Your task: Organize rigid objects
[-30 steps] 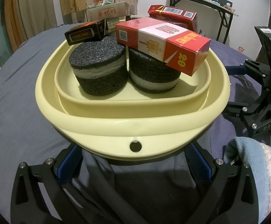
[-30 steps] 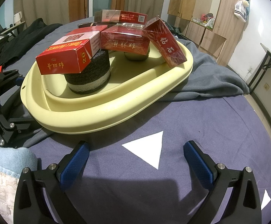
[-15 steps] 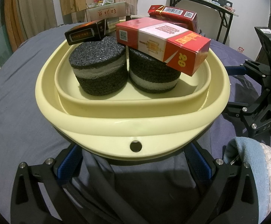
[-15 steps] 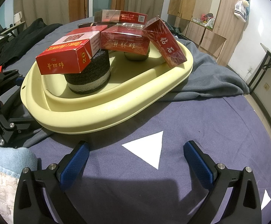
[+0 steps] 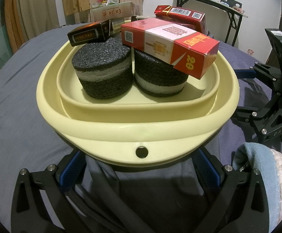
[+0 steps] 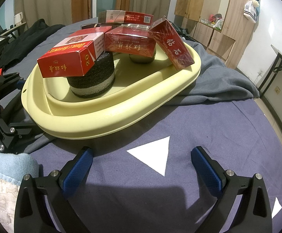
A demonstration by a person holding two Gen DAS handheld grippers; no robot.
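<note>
The rigid things already sit gathered in the cream basin (image 5: 137, 120), which fills the centre of the left wrist view: two black foam cylinders (image 5: 102, 71) stand side by side on its floor, and a red-and-white carton (image 5: 168, 44) lies tilted across the right one. A dark box (image 5: 88, 34) rests behind the left cylinder. In the right wrist view a further red carton (image 6: 170, 42) leans on the basin's rim at upper centre. Nothing loose shows outside the basin, so the sorting looks largely done; squaring the tilted cartons may remain.

The left tongs (image 5: 139, 165) stand apart at the lower frame, their blue pads flanking the basin's near lip without gripping it. The right tongs (image 6: 141, 165) are also spread, empty over bare cloth.

The surface wears a dark blue cloth (image 6: 208, 132) with a white triangle (image 6: 152, 155); a grey garment (image 6: 218, 77) lies rumpled under the basin. Wooden cupboards (image 6: 218, 9) fill the upper right.
</note>
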